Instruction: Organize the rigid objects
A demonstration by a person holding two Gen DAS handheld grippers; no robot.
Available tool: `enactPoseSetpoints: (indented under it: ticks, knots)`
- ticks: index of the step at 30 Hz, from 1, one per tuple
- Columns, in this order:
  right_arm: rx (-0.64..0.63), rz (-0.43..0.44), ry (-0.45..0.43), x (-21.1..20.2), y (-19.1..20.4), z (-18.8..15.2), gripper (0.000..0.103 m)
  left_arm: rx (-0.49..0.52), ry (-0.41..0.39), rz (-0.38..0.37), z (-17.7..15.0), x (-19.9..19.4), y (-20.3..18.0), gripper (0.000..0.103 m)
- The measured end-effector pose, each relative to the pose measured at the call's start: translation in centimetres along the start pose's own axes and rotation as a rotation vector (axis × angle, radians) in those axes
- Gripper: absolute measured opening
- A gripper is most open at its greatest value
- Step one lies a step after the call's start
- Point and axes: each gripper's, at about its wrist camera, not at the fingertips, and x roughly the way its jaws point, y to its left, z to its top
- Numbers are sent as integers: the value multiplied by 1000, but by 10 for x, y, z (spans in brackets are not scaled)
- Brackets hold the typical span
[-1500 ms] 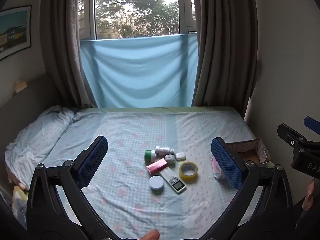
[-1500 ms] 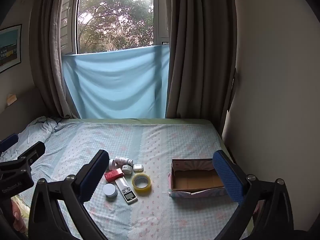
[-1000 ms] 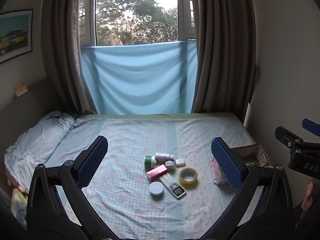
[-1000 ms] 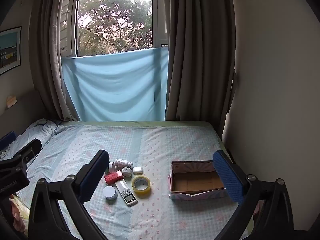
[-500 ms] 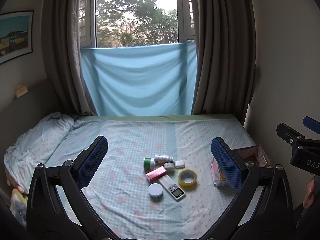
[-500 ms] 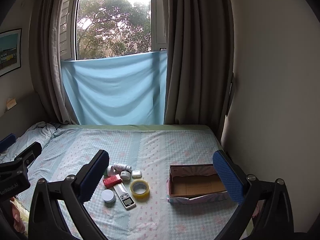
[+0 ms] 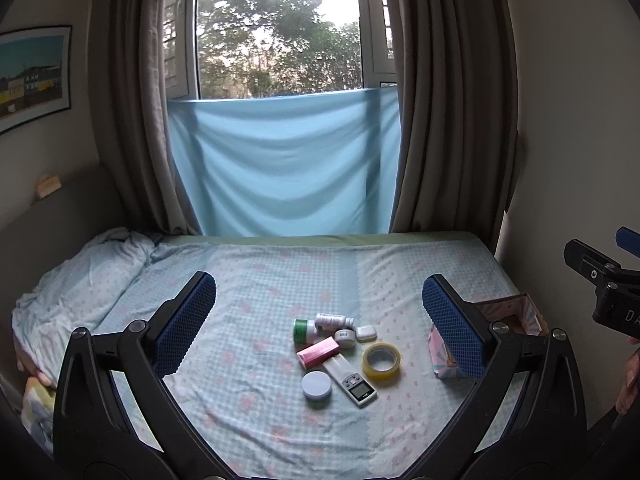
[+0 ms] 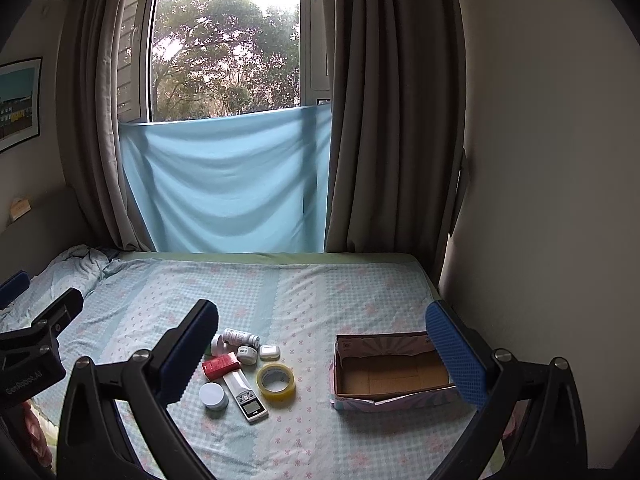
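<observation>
1. Our left gripper and right gripper hover over the bed, jaws wide apart, empty.
2. The cardboard box sits open; well left of it cluster a glossy yellow tape roll, digital scale, round white jar, pink carton and bottles.
3. Nothing lies between them.
</observation>
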Motion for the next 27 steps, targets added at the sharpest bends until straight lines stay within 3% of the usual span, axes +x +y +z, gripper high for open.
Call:
enactPoseSetpoints:
  ticks: [27]
  knots:
    - [-16,-2,-5,0,7,-1,103,-13,-7,-42,3,1,4,102]
